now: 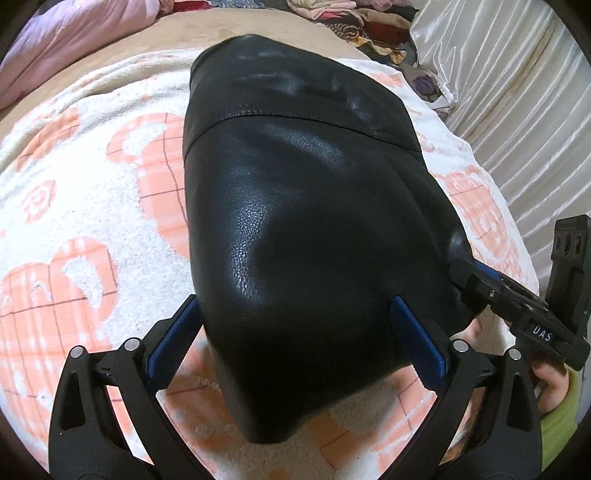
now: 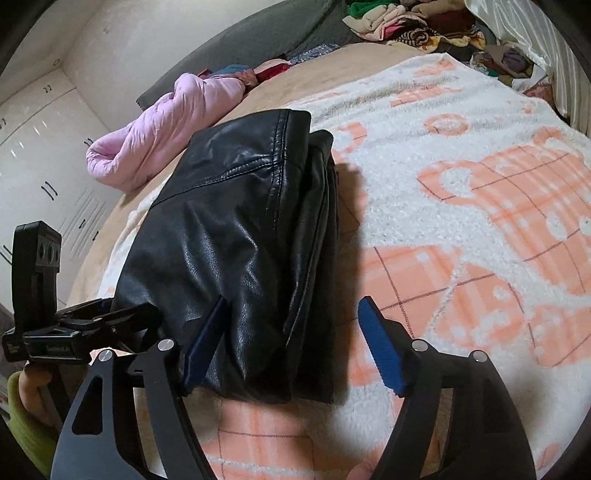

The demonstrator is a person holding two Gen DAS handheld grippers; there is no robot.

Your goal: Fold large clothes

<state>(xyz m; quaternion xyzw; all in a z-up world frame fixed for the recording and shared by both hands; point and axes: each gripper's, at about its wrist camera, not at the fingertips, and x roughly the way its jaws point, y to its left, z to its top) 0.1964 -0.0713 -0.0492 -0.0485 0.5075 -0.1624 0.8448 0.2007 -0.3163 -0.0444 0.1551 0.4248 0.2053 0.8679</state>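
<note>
Folded black leather jacket (image 1: 295, 206) lies on the bed's blanket (image 1: 92, 177), long axis running up-frame from both tongs; left tongs (image 1: 295, 325) spread astride its near end, right tongs (image 2: 295, 343) spread at its lower-right corner.

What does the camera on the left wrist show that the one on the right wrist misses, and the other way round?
Only the left wrist view shows the folded black leather jacket from above, filling the space between the left gripper's blue pads, and the seam across its back.

Only the right wrist view shows the jacket's stacked side edges, the white cupboards and the grey headboard.

Both show the jacket, the peach-and-white blanket, the pink puffer coat, the clothes pile and each other's gripper.
</note>
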